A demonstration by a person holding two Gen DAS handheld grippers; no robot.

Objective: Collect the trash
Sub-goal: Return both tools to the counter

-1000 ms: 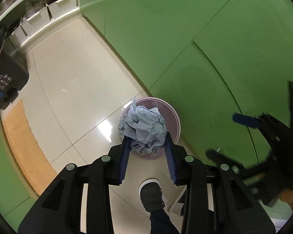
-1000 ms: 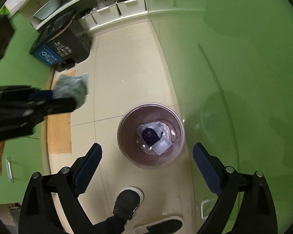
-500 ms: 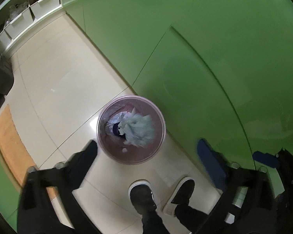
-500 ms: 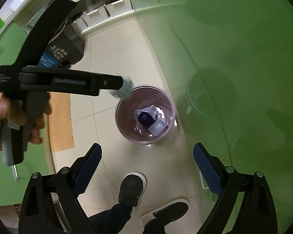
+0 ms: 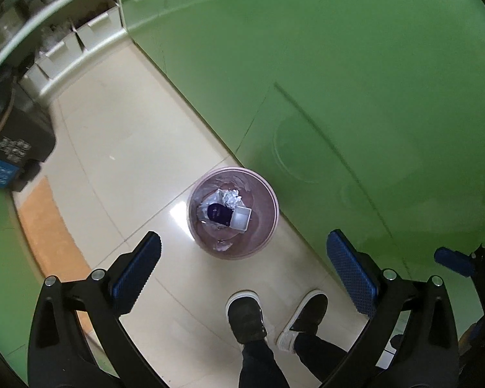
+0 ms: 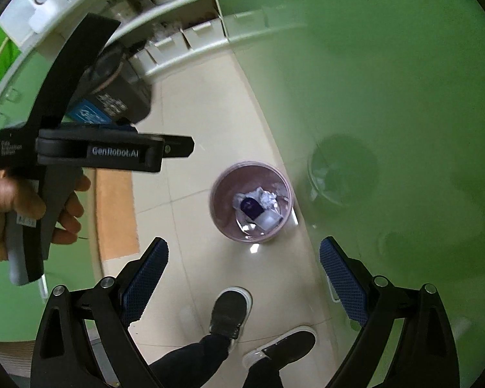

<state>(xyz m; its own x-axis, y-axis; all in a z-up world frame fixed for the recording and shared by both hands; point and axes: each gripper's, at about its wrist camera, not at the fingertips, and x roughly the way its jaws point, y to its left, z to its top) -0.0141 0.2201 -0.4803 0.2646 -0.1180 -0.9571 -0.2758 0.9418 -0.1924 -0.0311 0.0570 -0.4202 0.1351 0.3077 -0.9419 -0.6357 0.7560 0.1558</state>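
A round mauve trash bin stands on the tiled floor against a green cabinet front. Inside lie a crumpled grey wad, a purple item and a small white box. My left gripper hangs high above the bin, pointing down, open and empty. My right gripper is also high above the floor beside the bin, its jaws opening wider with nothing between them. The right wrist view shows the left gripper's black body held in a hand.
The person's two shoes stand just in front of the bin. A black bin with a blue label and an orange mat lie to the left. Shelves with white boxes run along the far wall. The green cabinet fills the right.
The left gripper opened and let the crumpled grey wad drop into the bin. Both grippers rose, so the bin looks smaller and farther below.
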